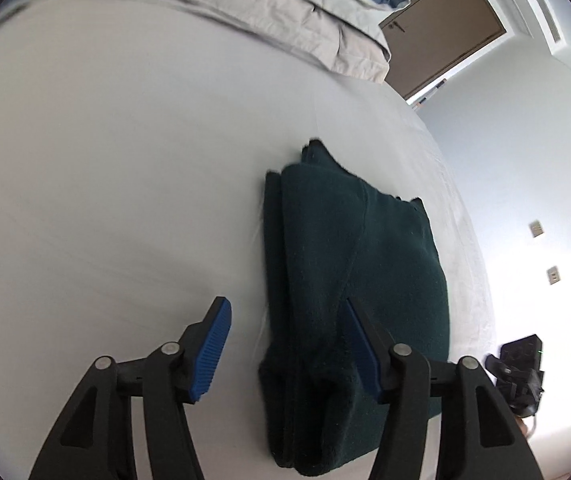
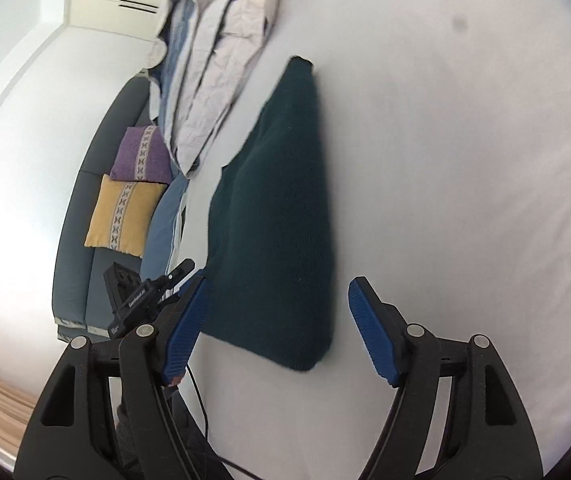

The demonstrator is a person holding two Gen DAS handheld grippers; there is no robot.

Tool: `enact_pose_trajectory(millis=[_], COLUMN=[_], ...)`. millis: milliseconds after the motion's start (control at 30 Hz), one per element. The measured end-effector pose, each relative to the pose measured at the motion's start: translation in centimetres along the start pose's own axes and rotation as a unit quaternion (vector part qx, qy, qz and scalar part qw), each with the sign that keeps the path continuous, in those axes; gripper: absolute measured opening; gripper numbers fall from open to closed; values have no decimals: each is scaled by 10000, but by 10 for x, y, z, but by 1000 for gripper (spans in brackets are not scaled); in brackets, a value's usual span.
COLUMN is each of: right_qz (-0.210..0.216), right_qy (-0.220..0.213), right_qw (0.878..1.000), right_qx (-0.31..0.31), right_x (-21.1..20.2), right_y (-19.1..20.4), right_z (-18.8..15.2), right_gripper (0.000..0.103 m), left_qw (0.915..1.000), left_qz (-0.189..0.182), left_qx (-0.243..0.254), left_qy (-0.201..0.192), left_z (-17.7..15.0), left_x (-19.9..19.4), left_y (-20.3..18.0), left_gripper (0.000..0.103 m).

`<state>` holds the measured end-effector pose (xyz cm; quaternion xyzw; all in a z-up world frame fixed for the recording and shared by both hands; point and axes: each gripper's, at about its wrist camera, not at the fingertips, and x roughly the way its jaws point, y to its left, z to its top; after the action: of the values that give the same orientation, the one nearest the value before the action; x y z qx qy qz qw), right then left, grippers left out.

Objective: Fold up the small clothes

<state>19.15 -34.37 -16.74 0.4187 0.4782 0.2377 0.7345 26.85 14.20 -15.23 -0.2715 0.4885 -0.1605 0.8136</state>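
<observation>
- We see a folded quilt in grey and blue lying at the far end of the white bed, well apart from the garment.
- Beyond the bed's edge, in the right wrist view, a purple cushion and a yellow cushion rest on a dark sofa.
- A brown door stands past the quilt; a black device lies off the bed's side.
- The dark green folded garment lies flat on the sheet near the bed's edge.
- Our left gripper is released, its jaws spread over the garment's near end, pads not pressing.
- Our right gripper is also released, with the garment's corner between its jaws.
</observation>
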Motion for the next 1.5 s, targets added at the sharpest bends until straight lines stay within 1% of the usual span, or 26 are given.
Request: enact_pose_trajectory(millis=[67, 100, 133, 200, 300, 400, 433, 533, 600, 700, 767, 800, 833, 933, 967, 1033, 1133, 1233, 1367, 1500], right_qz=[8, -52, -83, -10, 68, 127, 156, 32, -49, -151, -185, -204, -241, -392, -464, -580, -705, -766, -591, -591], right_qy=[136, 162, 165, 189, 300, 358, 378, 455, 504, 545, 536, 528, 516, 478, 447, 382, 282, 168, 4, -86], right_qw=[9999, 9998, 9997, 9997, 9994, 9990, 9989, 9988, 9987, 9984, 9984, 9984, 9984, 9980, 9978, 9970, 9952, 9933, 9941, 9923], right_qx=[77, 135, 163, 121, 159, 228, 245, 178, 102, 31, 33, 25, -5, -104, -164, -340, -623, -851, -907, -1083], right_x=[12, 24, 27, 34, 59, 73, 78, 93, 97, 104, 106, 107, 107, 107, 105, 101, 89, 68, 27, -17], right_y=[-8, -7, -9, -8, -1, 2, 4, 9, 13, 17, 17, 18, 19, 26, 30, 40, 61, 83, 99, 106], right_z=[6, 11, 14, 20, 32, 40, 43, 46, 45, 46, 47, 46, 46, 45, 44, 43, 36, 22, -3, -48], right_gripper=[71, 71, 71, 71, 71, 67, 64, 64, 63, 59, 54, 53, 51, 46, 42, 38, 35, 35, 35, 35], left_qw=[9996, 9991, 9988, 9973, 9932, 9899, 9889, 9866, 9864, 9880, 9894, 9897, 9896, 9919, 9929, 9951, 9962, 9970, 9964, 9951], left_qz=[-158, -239, -292, -457, -724, -841, -883, -990, -1010, -957, -855, -772, -766, -669, -618, -462, -504, -508, -659, -808], left_qx=[-164, -227, -276, -437, -732, -881, -936, -1066, -1077, -914, -807, -784, -798, -721, -672, -536, -377, -111, 69, 258], left_qy=[194, 268, 290, 378, 546, 725, 743, 735, 729, 793, 856, 917, 917, 802, 764, 693, 597, 576, 532, 499], left_z=[-3, -3, -1, 5, 15, 23, 25, 28, 30, 31, 31, 30, 29, 26, 26, 24, 20, 6, -29, -68], left_x=[11, 18, 21, 30, 36, 45, 46, 50, 54, 61, 65, 69, 71, 69, 67, 60, 43, 22, -11, -37], left_y=[8, 12, 13, 14, 22, 24, 25, 24, 20, 8, 2, -1, -2, -7, -10, -20, -38, -60, -84, -105], left_gripper=[62, 62, 63, 64, 64, 66, 66, 67, 67, 66, 53, 41, 37, 28, 27, 24, 24, 24, 24, 24])
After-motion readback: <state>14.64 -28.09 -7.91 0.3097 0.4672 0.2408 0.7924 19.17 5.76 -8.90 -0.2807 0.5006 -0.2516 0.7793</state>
